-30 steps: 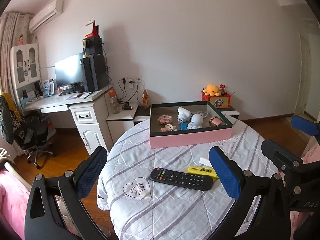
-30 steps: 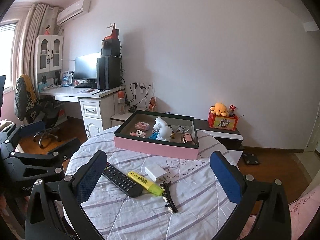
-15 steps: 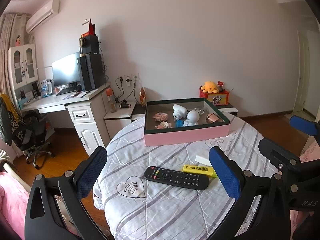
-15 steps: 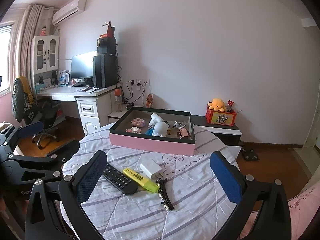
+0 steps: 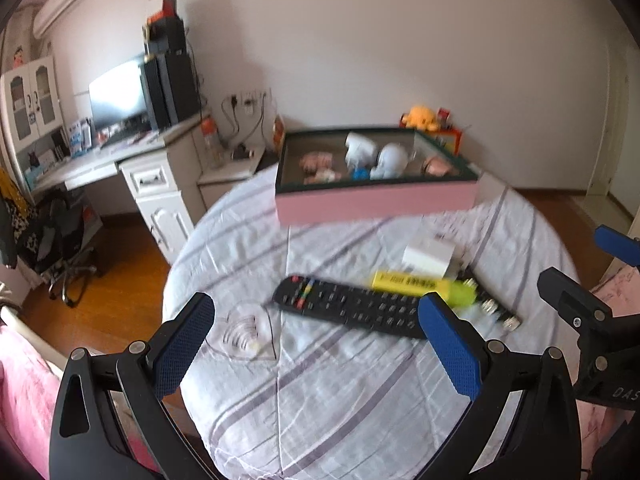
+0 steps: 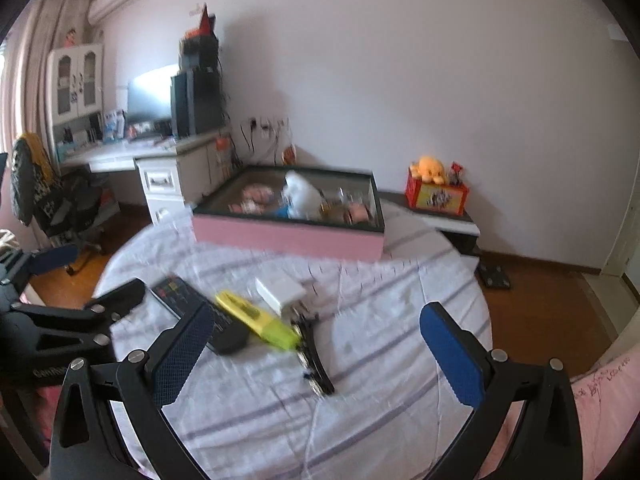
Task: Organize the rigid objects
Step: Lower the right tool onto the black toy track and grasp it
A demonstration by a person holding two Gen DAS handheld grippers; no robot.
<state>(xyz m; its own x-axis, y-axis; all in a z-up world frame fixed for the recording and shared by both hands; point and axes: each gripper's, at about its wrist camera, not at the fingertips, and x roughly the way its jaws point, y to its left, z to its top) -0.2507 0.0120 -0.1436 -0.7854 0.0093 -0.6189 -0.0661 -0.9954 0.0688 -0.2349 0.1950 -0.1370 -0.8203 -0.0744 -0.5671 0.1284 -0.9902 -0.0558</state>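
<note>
Both grippers nearer remote (image 5: pixel 352 307); fingers apart, empty. Hair clip (image 6: pixel 314 350), blurred, fully visible right view only.

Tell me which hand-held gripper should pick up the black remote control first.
Left, probably. The left hand-held gripper is open with the black remote control lying just ahead between its fingers; the right hand-held gripper faces the black hair clip.

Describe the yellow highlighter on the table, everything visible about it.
The yellow highlighter is a chunky plastic marker lying flat on the striped tablecloth. Its yellow body carries a dark printed label; the cap end is a greener yellow. It lies alongside the black remote, apparently touching it, with the white charger block just behind and the black hair clip at its cap end. Neither gripper touches it.
</note>
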